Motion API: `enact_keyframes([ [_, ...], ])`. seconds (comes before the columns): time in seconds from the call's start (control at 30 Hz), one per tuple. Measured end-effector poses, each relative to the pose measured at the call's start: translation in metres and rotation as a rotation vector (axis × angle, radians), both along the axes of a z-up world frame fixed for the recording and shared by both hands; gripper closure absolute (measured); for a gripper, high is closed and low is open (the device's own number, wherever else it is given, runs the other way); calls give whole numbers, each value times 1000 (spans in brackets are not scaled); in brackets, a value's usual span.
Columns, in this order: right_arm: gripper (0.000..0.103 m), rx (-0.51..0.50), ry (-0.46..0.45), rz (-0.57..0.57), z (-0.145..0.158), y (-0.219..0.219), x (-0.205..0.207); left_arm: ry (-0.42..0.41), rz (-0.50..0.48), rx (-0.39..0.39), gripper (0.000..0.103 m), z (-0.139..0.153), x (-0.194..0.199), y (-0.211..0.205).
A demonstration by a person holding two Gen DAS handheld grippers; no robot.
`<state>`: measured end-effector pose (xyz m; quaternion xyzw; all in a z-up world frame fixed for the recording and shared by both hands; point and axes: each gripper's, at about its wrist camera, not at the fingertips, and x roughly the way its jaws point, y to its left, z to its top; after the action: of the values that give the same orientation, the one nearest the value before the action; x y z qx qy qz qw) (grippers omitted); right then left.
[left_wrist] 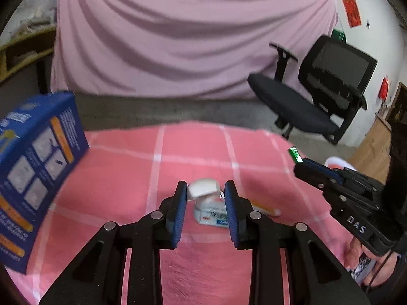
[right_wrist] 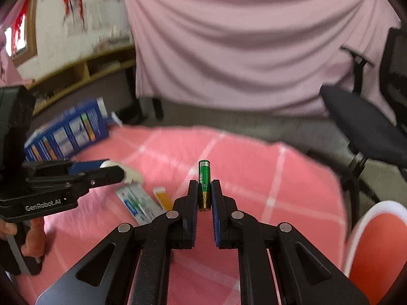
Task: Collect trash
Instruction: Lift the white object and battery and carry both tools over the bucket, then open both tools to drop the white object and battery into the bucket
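My right gripper (right_wrist: 204, 184) is shut on a green and gold battery (right_wrist: 204, 178), which stands upright between the pads above the pink checked cloth (right_wrist: 254, 178). The left wrist view shows that gripper (left_wrist: 300, 165) at the right, the battery's (left_wrist: 295, 153) green end poking past its tips. My left gripper (left_wrist: 205, 188) is narrowly closed on a white wad (left_wrist: 202, 189). A white printed tube (left_wrist: 211, 214) sits just under the wad; whether the two are joined I cannot tell. From the right wrist, the left gripper (right_wrist: 119, 170) hangs over the tube (right_wrist: 140, 203).
A blue printed box (left_wrist: 33, 178) stands at the cloth's left edge. A small orange packet (right_wrist: 161, 195) lies beside the tube. A red bin with a white rim (right_wrist: 376, 241) sits low at the right. A black office chair (left_wrist: 318, 96) stands beyond the table before a pink curtain.
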<state>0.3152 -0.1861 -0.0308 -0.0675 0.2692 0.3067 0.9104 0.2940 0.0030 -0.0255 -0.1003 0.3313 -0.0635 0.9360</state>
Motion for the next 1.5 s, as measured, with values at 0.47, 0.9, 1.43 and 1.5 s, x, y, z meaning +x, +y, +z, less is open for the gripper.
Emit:
enact_keyframes([
  [0.47, 95, 141, -290, -137, 34, -41, -43, -257, -9, 85, 78, 47, -35, -65],
  [0.9, 95, 271, -453, -401, 64, -143, -69, -471, -171, 89, 78, 95, -46, -153],
  [1.43, 94, 338, -303, -677, 41, -251, -67, -345, -395, 66, 78, 90, -2, -282],
  [1.5, 94, 346, -278, -702, 39, -260, -64, -323, -403, 71, 78, 86, -1, -289],
])
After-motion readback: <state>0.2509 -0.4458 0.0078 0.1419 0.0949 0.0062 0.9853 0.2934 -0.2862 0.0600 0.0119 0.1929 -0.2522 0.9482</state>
